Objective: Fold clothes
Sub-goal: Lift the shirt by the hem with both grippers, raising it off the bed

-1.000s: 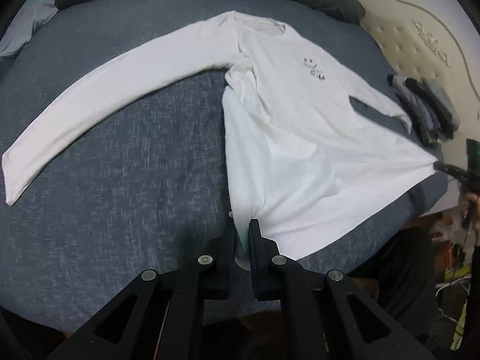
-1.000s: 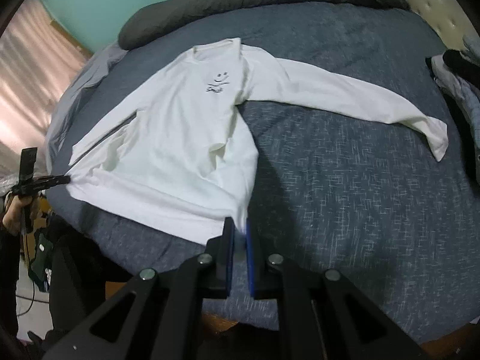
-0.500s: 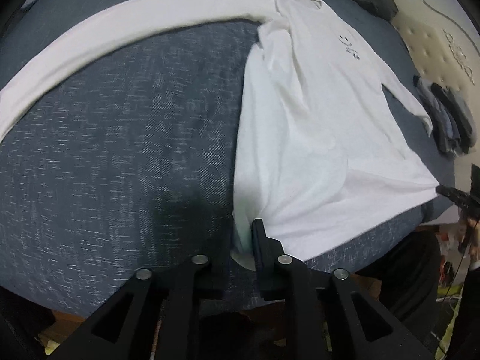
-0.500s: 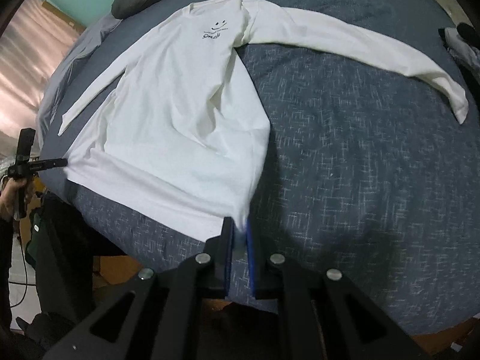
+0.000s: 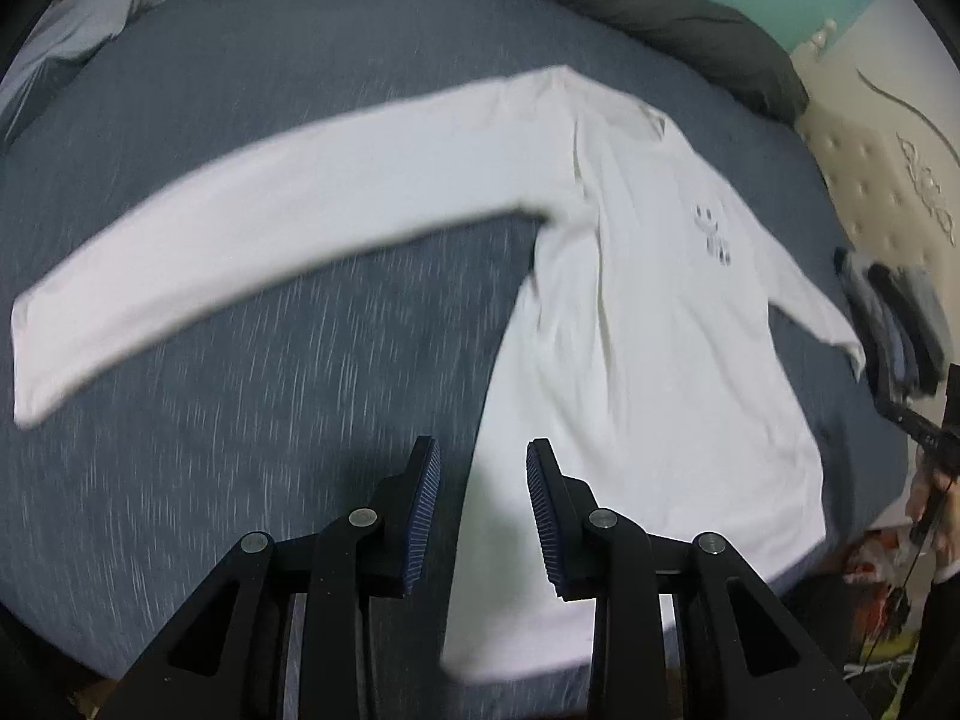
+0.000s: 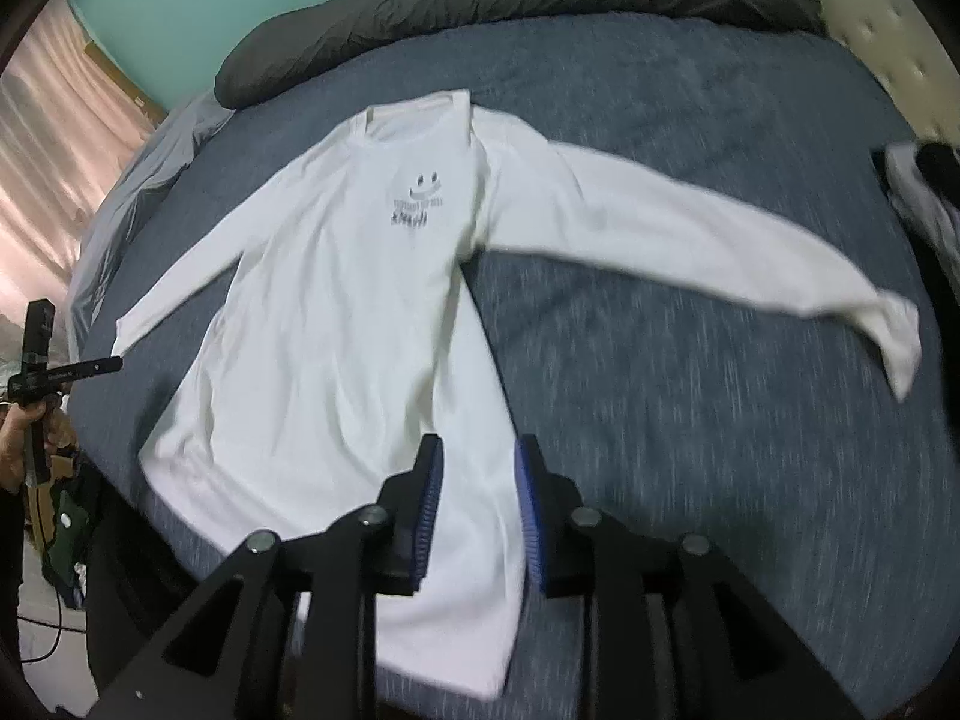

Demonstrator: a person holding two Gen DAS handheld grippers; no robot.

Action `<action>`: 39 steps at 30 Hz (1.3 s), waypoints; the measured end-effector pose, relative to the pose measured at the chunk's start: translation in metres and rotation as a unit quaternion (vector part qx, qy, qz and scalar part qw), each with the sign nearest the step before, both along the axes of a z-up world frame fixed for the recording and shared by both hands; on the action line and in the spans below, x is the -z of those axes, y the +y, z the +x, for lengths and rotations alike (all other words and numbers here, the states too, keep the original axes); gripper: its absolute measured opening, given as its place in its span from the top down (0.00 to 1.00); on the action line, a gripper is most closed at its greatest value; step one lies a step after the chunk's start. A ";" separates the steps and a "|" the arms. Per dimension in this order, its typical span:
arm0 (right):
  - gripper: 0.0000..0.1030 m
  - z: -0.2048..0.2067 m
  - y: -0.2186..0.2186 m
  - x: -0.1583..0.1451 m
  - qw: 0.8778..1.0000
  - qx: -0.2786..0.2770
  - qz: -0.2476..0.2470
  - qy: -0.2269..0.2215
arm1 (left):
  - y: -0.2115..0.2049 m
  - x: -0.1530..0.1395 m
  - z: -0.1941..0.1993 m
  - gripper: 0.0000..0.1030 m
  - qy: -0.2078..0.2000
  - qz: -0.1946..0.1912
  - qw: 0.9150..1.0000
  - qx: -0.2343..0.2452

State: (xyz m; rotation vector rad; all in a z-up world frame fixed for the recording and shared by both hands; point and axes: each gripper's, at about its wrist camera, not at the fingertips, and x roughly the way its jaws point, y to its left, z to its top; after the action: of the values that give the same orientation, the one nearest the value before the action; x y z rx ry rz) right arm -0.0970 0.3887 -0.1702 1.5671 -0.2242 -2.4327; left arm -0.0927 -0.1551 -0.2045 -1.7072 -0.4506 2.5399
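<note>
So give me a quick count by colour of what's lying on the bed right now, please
White: 1, the long-sleeved shirt spread flat
Dark grey: 1, the duvet bunched along the far edge
Mixed grey and black: 1, the pile of clothes by the headboard; how many pieces it holds cannot be told
Total: 3

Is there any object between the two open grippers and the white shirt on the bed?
Nothing visible is in the way. The left gripper and the right gripper both stand open right above the hem of the white long-sleeve shirt. The pile of dark clothes lies apart, beyond one cuff.
</note>
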 end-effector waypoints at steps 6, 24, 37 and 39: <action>0.74 -0.068 -0.017 0.003 1.000 -0.002 0.017 0.014 | 0.009 -0.004 -0.084 0.68 0.027 -0.006 0.999 0.017; 0.59 -0.273 -0.042 0.044 0.999 -0.003 0.045 0.026 | 0.029 0.033 -0.293 0.61 0.034 -0.032 0.998 0.036; 0.58 -0.367 -0.066 0.086 0.996 -0.028 0.083 0.015 | 0.028 0.069 -0.368 0.58 0.025 -0.051 0.998 0.037; 0.58 -0.374 -0.067 0.092 0.996 -0.033 0.085 0.012 | 0.027 0.073 -0.378 0.58 0.027 -0.053 0.998 0.038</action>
State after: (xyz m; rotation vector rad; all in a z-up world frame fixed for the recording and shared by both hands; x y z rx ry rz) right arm -0.4713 0.3216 -0.2622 1.5847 0.0392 -2.4726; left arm -0.4710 -0.1284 -0.2778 -1.6504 -0.2478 2.5915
